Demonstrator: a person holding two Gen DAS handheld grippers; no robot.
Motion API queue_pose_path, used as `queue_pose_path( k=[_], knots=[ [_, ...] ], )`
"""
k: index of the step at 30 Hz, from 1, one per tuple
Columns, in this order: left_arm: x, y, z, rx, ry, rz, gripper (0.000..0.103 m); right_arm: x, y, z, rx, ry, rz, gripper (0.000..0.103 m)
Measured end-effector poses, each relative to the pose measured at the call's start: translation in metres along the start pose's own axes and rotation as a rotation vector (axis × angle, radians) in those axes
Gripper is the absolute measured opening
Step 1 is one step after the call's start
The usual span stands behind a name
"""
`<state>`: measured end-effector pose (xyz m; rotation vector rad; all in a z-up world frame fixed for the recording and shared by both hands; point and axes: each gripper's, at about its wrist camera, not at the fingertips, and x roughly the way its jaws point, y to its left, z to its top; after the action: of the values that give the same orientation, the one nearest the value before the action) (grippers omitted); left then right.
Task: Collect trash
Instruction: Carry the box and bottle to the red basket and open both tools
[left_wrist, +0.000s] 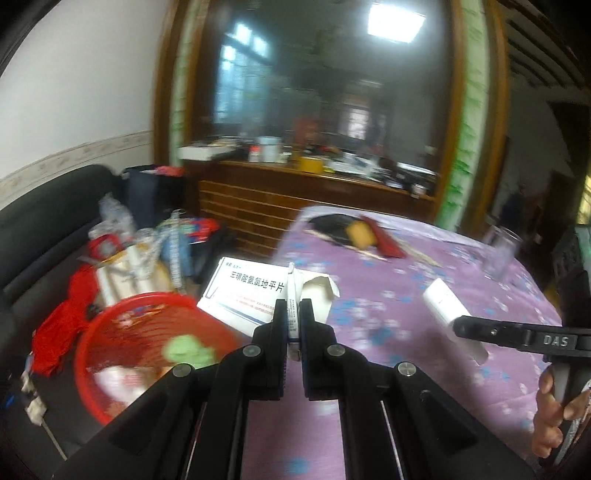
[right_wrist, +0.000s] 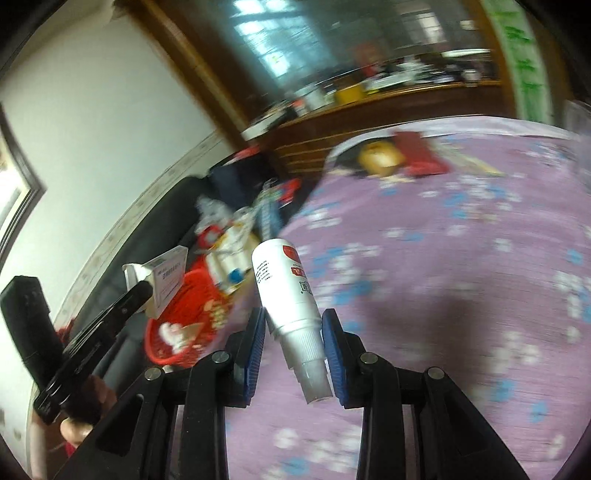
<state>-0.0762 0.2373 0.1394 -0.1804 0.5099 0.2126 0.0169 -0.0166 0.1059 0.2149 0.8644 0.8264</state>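
My left gripper (left_wrist: 292, 308) is shut on the flap of a white medicine box (left_wrist: 245, 291) with Chinese print and holds it in the air beside the table edge, near a red mesh basket (left_wrist: 110, 332) that holds trash. The box also shows in the right wrist view (right_wrist: 166, 278), above the basket (right_wrist: 192, 314). My right gripper (right_wrist: 293, 319) is shut on a white spray bottle (right_wrist: 286, 284) with a red label, held over the purple flowered tablecloth (right_wrist: 443, 277). The bottle shows in the left wrist view (left_wrist: 447, 306), with the right gripper (left_wrist: 458, 326) on it.
A black sofa (left_wrist: 44, 229) at the left is piled with bags and clutter. On the table's far side lie a black and red item (left_wrist: 354, 232) and a clear glass (left_wrist: 502, 254). A wooden cabinet (left_wrist: 295, 192) with a mirror stands behind.
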Motion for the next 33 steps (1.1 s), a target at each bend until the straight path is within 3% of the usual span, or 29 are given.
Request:
queue_pose_path(
  k=[8, 13, 18, 19, 20, 21, 25, 28, 30, 33],
  knots=[
    [0.004, 0.106, -0.016, -0.101, 0.033, 0.097, 0.006, 0.093, 0.094, 0.011, -0.053, 0.099, 0.125, 0.035],
    [0.011, 0.129, -0.028, -0.119, 0.041, 0.093, 0.006, 0.145, 0.133, 0.016, -0.062, 0.136, 0.157, 0.035],
    [0.021, 0.143, -0.034, -0.128, 0.03, 0.083, 0.008, 0.195, 0.147, 0.022, -0.048, 0.164, 0.158, 0.037],
    [0.02, 0.143, -0.035, -0.129, 0.026, 0.096, 0.024, 0.203, 0.146, 0.023, -0.052, 0.182, 0.152, 0.041],
    [0.02, 0.143, -0.035, -0.134, 0.021, 0.108, 0.047, 0.208, 0.144, 0.023, -0.044, 0.196, 0.134, 0.047],
    [0.018, 0.143, -0.036, -0.139, 0.01, 0.112, 0.052, 0.207, 0.141, 0.023, -0.03, 0.182, 0.139, 0.047],
    [0.008, 0.14, -0.043, -0.137, -0.004, 0.133, 0.053, 0.175, 0.134, 0.021, -0.071, 0.119, 0.124, 0.047],
    [-0.004, 0.133, -0.051, -0.173, 0.0, 0.159, 0.078, 0.141, 0.13, 0.013, -0.091, 0.079, 0.104, 0.062],
    [-0.017, 0.124, -0.058, -0.194, -0.021, 0.18, 0.085, 0.118, 0.129, 0.003, -0.124, 0.047, 0.068, 0.073],
    [-0.034, 0.105, -0.068, -0.182, -0.028, 0.213, 0.09, 0.082, 0.127, -0.021, -0.188, 0.014, -0.011, 0.079]
  ],
)
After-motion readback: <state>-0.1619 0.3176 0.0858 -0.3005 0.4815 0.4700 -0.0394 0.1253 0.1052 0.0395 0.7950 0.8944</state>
